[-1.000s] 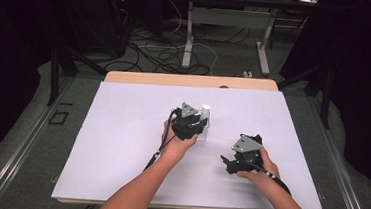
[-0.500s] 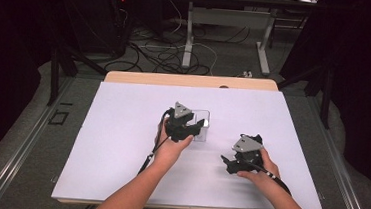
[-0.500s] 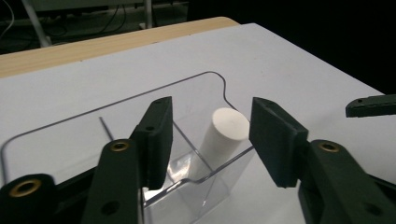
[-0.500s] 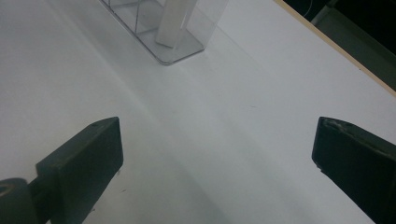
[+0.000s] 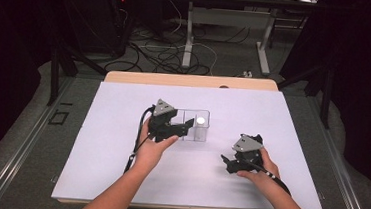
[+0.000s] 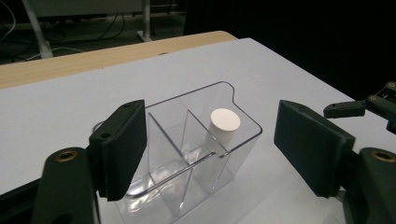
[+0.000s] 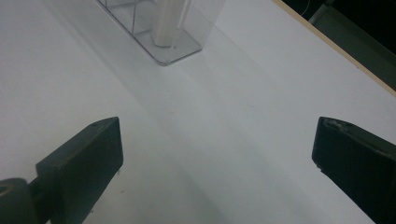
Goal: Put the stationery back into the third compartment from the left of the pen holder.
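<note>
1. A clear bin (image 5: pixel 195 125) stands upright at the centre of the high view on a white desk (image 5: pixel 95 142); thin walls split it into compartments.
2. A white cylinder (image 5: pixel 201 121) stands upright in the bin's right-hand end compartment, its flat round top showing. In the left gripper view that cylinder (image 6: pixel 223 126) sits in the compartment farthest from the camera, beside the bin's curved corner.
3. The left gripper (image 5: pixel 184 128), held in the person's left hand (image 5: pixel 152 149), sits at the bin's left end in the high view. In its own view its jaws stand released and wide apart, the left one just beside the bin (image 6: pixel 187 154) wall and the right one clear of it; whether the left jaw touches the wall cannot be told.
4. The right gripper (image 5: pixel 226 163), in the right hand (image 5: pixel 258 168), lies low on the desk at lower right of the high view, well apart from the bin. In its own view its jaws stand released, with only bare desk (image 7: pixel 224 140) between them.
5. In the right gripper view the bin's base (image 7: pixel 159 32) and the cylinder's lower part (image 7: pixel 166 23) sit at upper centre of the frame.
6. A cable (image 5: pixel 138 141) trails from the left gripper along the forearm.
7. Beyond the desk's wooden far edge (image 5: pixel 190 80), at the top of the high view, cables (image 5: pixel 172 53) lie tangled on the floor around metal legs (image 5: pixel 188 39).
</note>
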Demonstrator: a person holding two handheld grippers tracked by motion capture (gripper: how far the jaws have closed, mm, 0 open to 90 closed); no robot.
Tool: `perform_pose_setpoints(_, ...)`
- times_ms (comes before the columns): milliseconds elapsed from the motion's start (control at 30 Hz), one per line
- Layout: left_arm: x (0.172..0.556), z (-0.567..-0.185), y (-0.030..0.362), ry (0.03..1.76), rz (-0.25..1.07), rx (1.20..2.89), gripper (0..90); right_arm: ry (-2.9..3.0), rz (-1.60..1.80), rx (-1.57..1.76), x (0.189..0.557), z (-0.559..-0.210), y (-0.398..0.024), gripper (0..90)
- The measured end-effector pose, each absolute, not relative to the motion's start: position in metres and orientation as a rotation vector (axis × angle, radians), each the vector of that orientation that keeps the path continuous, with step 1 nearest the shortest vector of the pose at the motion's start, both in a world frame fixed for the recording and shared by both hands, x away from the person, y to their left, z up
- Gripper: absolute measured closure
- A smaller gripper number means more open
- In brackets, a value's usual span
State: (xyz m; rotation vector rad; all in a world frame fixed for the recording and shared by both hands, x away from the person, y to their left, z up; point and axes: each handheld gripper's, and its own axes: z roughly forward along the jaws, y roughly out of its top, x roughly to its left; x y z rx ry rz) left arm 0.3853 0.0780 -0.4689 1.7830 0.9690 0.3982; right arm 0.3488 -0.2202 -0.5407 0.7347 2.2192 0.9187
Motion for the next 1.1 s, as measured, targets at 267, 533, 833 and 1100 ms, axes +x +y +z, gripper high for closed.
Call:
perform_pose_setpoints(267, 0.379, -0.458, 0.113, 0.985, 0.426, 1.748, 23.2, 2.215, 0.911, 0.744, 0.349, -0.541, -0.222, 1.5)
perform_pose_setpoints(533, 0.372, -0.459, 0.149, 1.077, 0.462, 1.679, 15.0, 2.209, 0.921, 0.771, 0.349, -0.54, -0.223, 1.5)
perform_pose_setpoints(833, 0.365, -0.47, 0.187, 1.182, 0.46, 1.646, 0.2, 2.199, 0.929, 0.781, 0.35, -0.54, -0.225, 1.5)
perform_pose_setpoints(1100, 0.353, -0.48, 0.219, 1.238, 0.502, 1.649, 0.2, 2.182, 0.952, 0.807, 0.35, -0.539, -0.227, 1.5)
